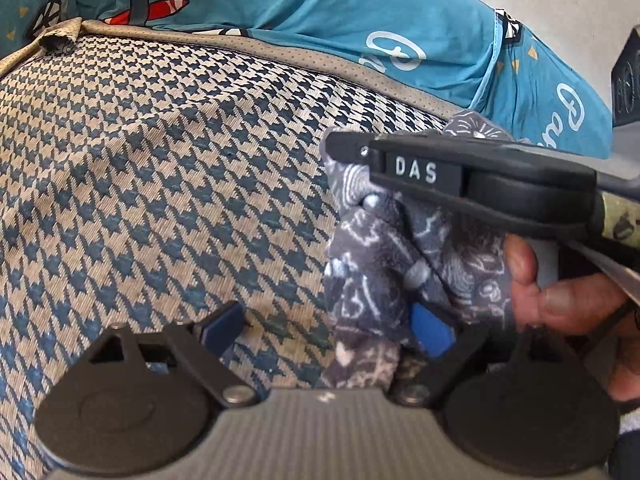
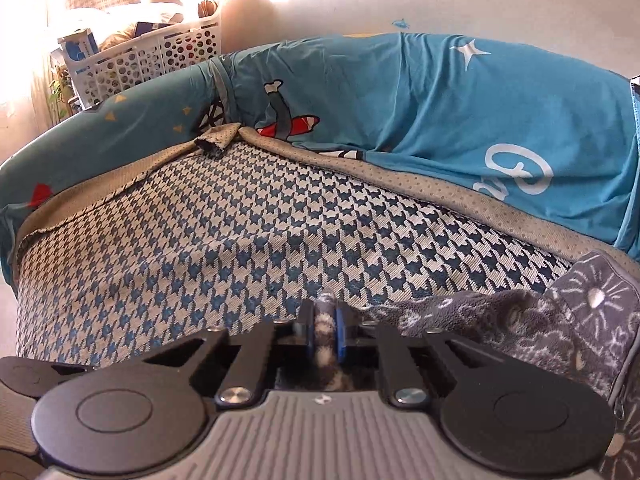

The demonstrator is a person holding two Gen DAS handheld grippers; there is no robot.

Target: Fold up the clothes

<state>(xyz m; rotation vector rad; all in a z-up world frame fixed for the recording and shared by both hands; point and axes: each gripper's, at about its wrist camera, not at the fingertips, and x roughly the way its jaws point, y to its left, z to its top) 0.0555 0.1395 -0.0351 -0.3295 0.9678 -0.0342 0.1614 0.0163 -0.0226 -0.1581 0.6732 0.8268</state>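
1. Right claw (image 2: 325, 330) has its two blue-padded fingers pressed together on a thin fold of the grey patterned garment (image 2: 560, 320), which runs up between the pads and back under the claw body.
2. From that pinch the garment trails off to the right of the claw, bunched and rumpled, and rises in a crumpled heap at the right edge of the right wrist view.
3. Left claw (image 1: 332, 330) stands spread wide; its pads do not press on anything.
4. Its right finger (image 1: 434, 334) lies against the hanging garment (image 1: 400, 260), while its left finger (image 1: 224, 328) sits over bare houndstooth cover (image 1: 160, 160).
5. Just above and to the right of the left claw, the other tool, black and lettered "DAS", crosses the left wrist view with the cloth draped below it, and a person's hand (image 1: 560, 296) grips beneath it.
6. Ahead of both claws the blue-and-cream houndstooth cover stretches away, edged with a tan dotted border (image 2: 440, 192) whose corner is folded over at the far left.
7. Beyond that border lies a teal sheet (image 2: 440, 100) printed with a star, white script and a cartoon figure in red.
8. Far ahead and left of the right claw, a white perforated basket (image 2: 152, 56) stands against the wall; it holds boxes and other items too washed out by the glare to tell apart.
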